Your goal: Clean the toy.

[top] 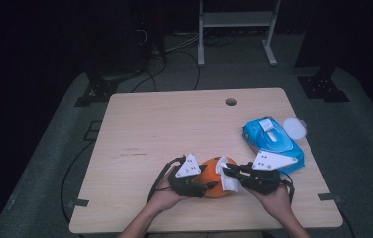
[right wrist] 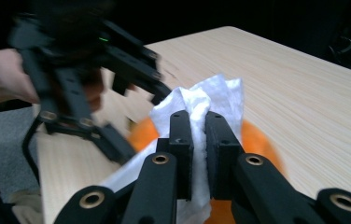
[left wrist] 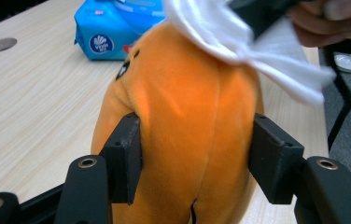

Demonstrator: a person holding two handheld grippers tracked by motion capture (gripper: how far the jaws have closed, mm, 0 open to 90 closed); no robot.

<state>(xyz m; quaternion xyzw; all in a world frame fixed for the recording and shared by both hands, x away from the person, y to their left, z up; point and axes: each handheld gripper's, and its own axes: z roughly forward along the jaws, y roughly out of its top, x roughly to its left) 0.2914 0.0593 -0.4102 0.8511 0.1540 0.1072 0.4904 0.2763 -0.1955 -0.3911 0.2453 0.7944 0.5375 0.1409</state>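
Orange plush toy (left wrist: 187, 121) between left tongs (left wrist: 194, 154), white wipe (right wrist: 211, 100) in right tongs (right wrist: 199, 154).

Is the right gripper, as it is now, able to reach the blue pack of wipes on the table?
Probably yes for reach: the blue wipes pack lies just beyond the right gripper, with bare table between. But its jaws are shut on the white wipe, so it must first let that go.
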